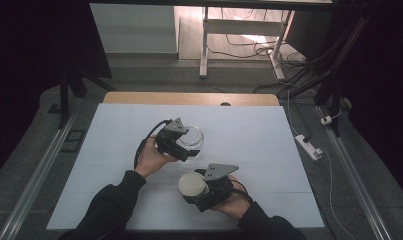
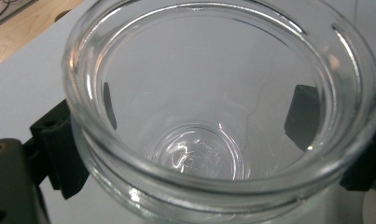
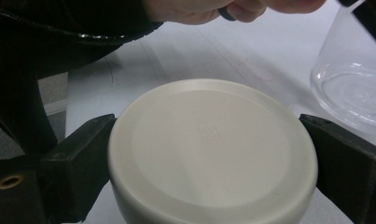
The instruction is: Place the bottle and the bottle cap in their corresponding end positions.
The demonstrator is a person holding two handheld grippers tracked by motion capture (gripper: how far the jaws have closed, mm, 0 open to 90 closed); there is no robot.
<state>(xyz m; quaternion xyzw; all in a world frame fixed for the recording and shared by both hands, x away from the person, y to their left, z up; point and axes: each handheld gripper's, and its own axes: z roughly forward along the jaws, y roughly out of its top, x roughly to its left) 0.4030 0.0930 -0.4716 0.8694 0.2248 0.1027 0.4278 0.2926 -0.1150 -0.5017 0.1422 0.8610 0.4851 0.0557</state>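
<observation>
A clear glass jar (image 1: 191, 139) stands open-mouthed near the middle of the white table. My left gripper (image 1: 181, 150) is shut on the jar (image 2: 213, 107), one black jaw on each side of its wall below the rim. A round cream lid (image 1: 192, 185) sits nearer the front edge, to the right of the jar. My right gripper (image 1: 201, 192) is shut on the lid (image 3: 211, 149), its jaws pressing the lid's left and right edges. The jar's base (image 3: 351, 93) lies beyond the lid at the upper right of the right gripper view.
A white sheet (image 1: 114, 150) covers the table, with a wooden strip (image 1: 189, 98) along the far edge. A power strip (image 1: 309, 146) and cables lie on the floor to the right. Desk legs (image 1: 204, 45) stand beyond the table.
</observation>
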